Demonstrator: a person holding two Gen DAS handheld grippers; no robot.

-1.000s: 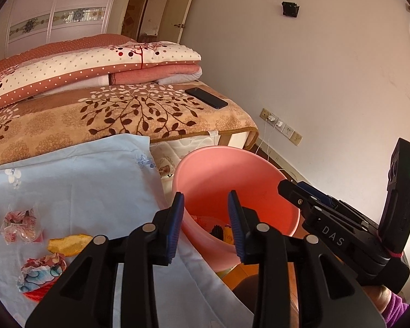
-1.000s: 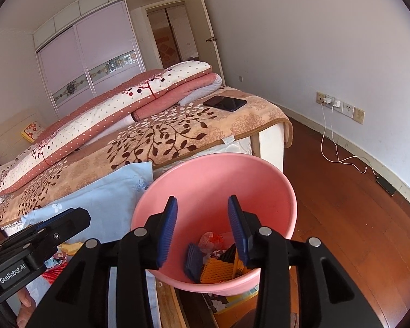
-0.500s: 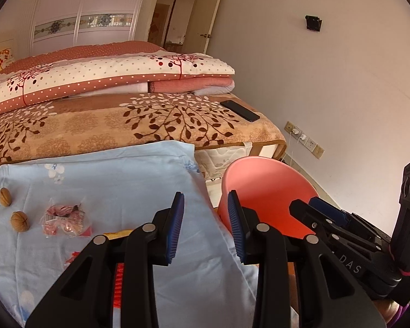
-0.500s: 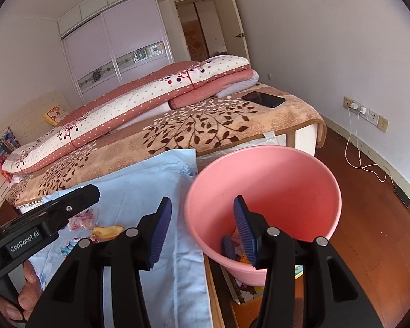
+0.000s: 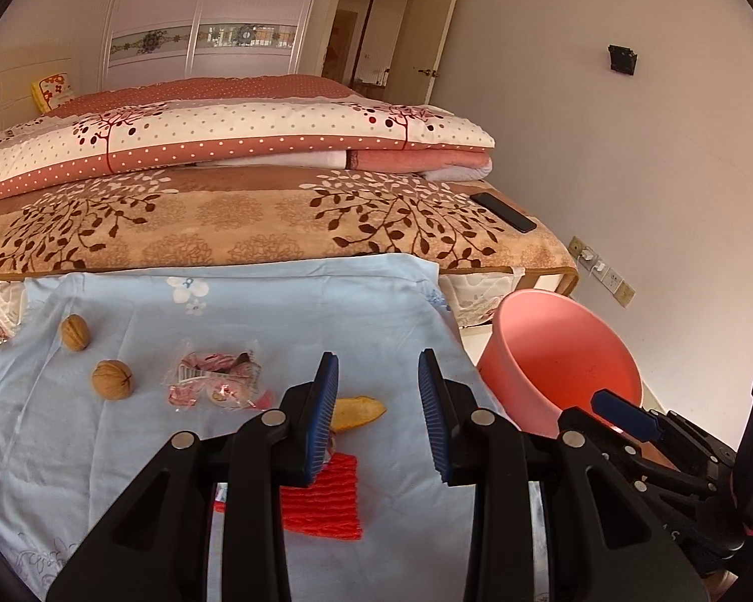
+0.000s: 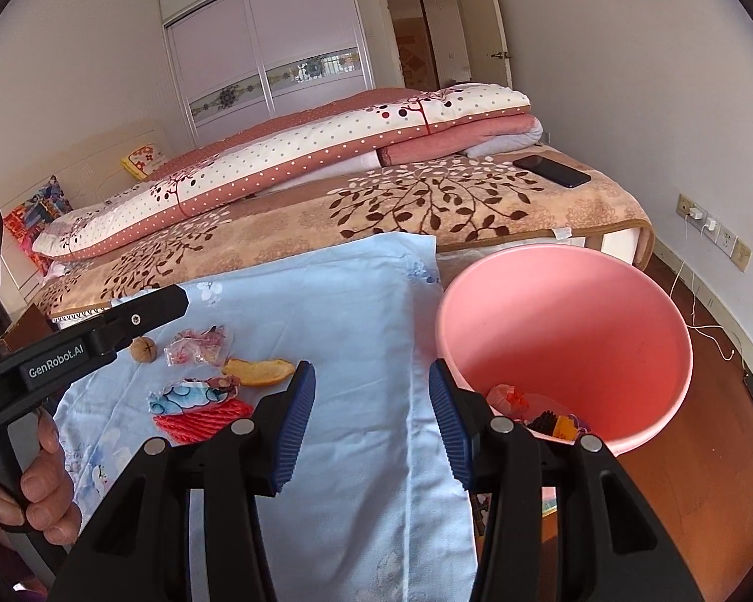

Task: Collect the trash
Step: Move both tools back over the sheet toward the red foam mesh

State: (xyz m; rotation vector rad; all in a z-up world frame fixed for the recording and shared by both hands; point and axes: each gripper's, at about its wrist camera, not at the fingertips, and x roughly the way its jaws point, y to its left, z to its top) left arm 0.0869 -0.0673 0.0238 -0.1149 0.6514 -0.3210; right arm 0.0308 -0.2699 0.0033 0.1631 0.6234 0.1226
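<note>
Left wrist view shows two walnuts (image 5: 113,379); right wrist view shows one, plus trash in the pink bucket (image 6: 567,331). Left tool (image 5: 378,409) jaws apart, empty, above the orange peel (image 5: 359,411) and red net (image 5: 326,496) on the blue cloth (image 5: 256,316). Right tool (image 6: 371,424) jaws apart, empty; trash lies left of it, bucket right.

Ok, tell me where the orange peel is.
The orange peel lies on the blue cloth, in both views, between the candy wrapper bag and the red foam net.
</note>
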